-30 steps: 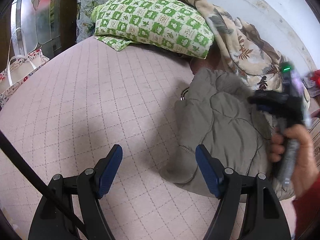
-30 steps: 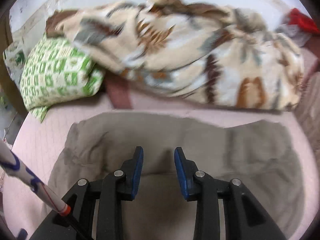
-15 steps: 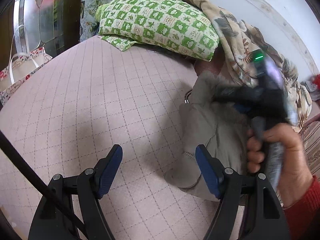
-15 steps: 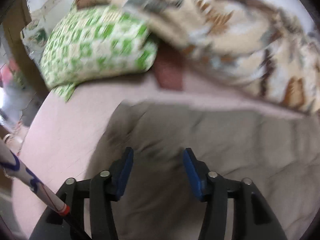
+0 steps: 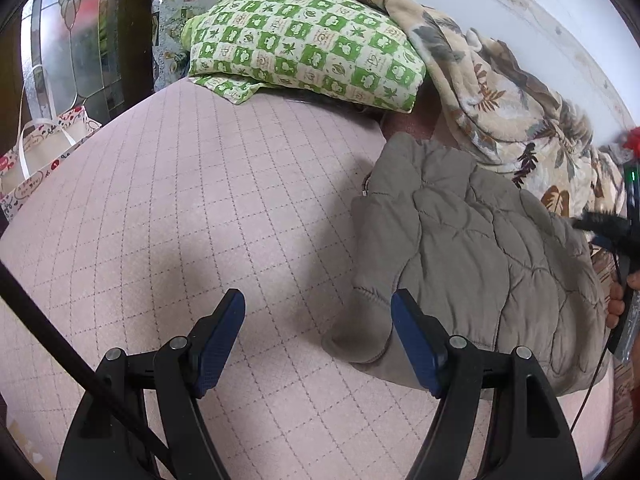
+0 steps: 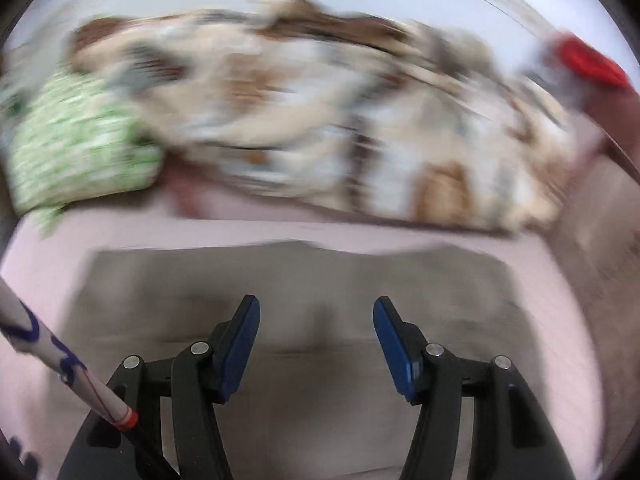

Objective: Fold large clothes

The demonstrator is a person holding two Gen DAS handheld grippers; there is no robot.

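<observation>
Left wrist view: grey-khaki quilted jacket (image 5: 472, 256) lies folded into a puffy block on the right half of the frame, on a pink bed cover (image 5: 192, 208) stitched in a diamond grid. Padded fabric, curved stitch lines, soft rounded edges; a small metal zip pull shows at its left edge. A rounded sleeve end or corner sticks out at lower centre.

Left gripper (image 5: 318, 338) wide open, holding nothing. Black arms, blue textured pads. Its right finger (image 5: 414, 344) sits just beside the jacket's protruding corner, contact can't be told; its left finger is over bare bed cover, well apart from the jacket.

Right gripper (image 6: 316, 338): fingers spread wide, nothing between them, jacket spread flat and broad beneath and ahead of them. That view is motion-blurred, so fabric detail is lost.

Upper centre of the left view: green-and-white checked pillow (image 5: 304, 40), cotton look. A beige fleece blanket (image 5: 500, 112) with a brown leaf print is heaped along the upper right, behind the jacket.
</observation>
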